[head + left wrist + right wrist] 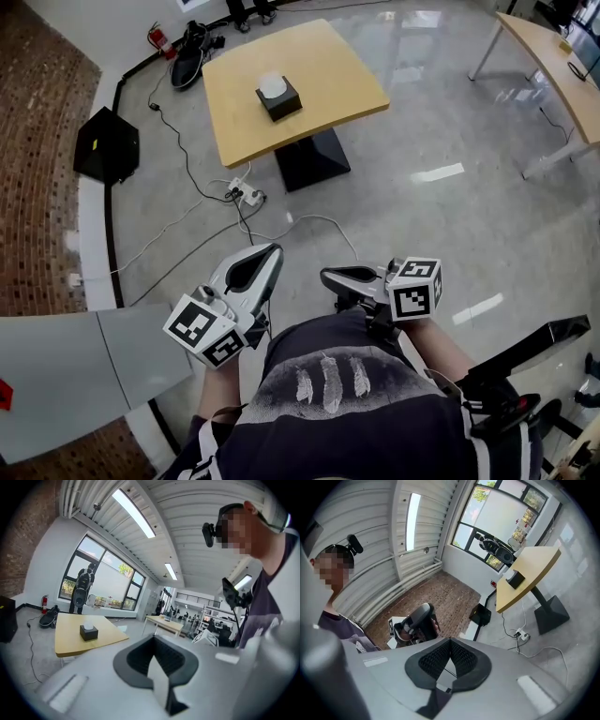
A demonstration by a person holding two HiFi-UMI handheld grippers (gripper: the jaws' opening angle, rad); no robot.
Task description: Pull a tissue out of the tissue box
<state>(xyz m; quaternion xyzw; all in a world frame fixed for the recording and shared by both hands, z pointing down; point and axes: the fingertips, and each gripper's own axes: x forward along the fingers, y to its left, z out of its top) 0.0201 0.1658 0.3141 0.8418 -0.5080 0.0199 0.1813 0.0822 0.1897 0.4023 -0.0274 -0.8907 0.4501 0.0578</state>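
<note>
head view, tissue box: the tissue box [279,98] is sitting near the middle of the wooden table [323,66]. A white tissue [272,84] is poking out of its top, and nothing is touching it.
head view, left gripper: the left gripper [270,251] is hovering over the floor, well apart from the table and pointing toward it. Its jaws are clenched and empty.
head view, right gripper: the right gripper [328,276] is hanging just beside the left one, its tip pointing across at it. Its jaws are clenched and empty.
head view, floor: a power strip [246,194] with cables is lying between the grippers and the table. A black case [106,145] is sitting at left by the brick strip.
left gripper view, jaws: the pads are pressing together with nothing between them.
left gripper view, box: the box is standing on the table ahead at left, far off.
right gripper view, jaws: the jaws are meeting tight and gripping nothing.
right gripper view, scene: the picture is tilting. The table with the box is showing at upper right, and the left gripper is showing just beyond the jaws.
</note>
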